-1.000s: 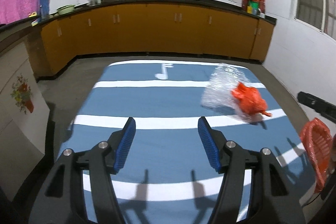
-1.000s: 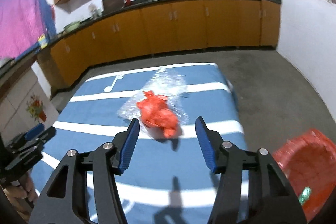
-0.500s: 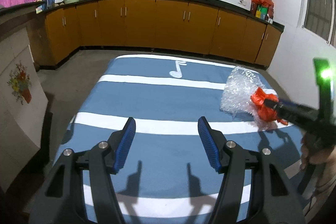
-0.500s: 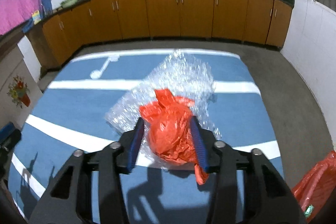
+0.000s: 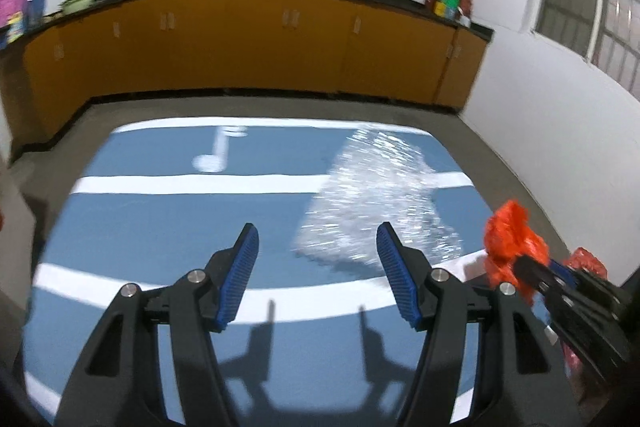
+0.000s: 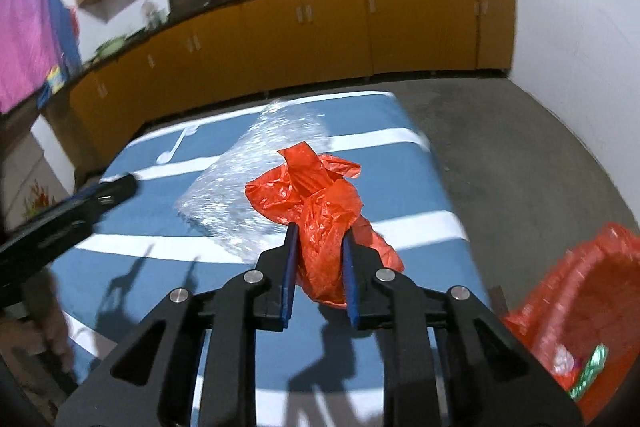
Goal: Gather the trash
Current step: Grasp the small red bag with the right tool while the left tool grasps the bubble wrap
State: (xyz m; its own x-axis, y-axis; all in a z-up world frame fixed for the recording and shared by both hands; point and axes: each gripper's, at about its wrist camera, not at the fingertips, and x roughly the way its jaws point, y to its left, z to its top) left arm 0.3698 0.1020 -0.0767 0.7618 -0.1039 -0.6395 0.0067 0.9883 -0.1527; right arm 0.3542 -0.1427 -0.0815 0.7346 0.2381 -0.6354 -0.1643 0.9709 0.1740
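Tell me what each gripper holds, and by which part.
The right gripper pinches the crumpled red plastic bag at its lower middle. The left gripper holds nothing.

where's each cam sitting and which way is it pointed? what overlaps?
Left wrist: on the left gripper, facing forward over the blue striped table toward the cabinets; own jaws open and empty, right gripper at right edge.
Right wrist: on the right gripper, facing the same way; jaws shut on the orange plastic bag, red bin lower right.
Shared: bubble wrap, orange plastic bag, table, cabinets.
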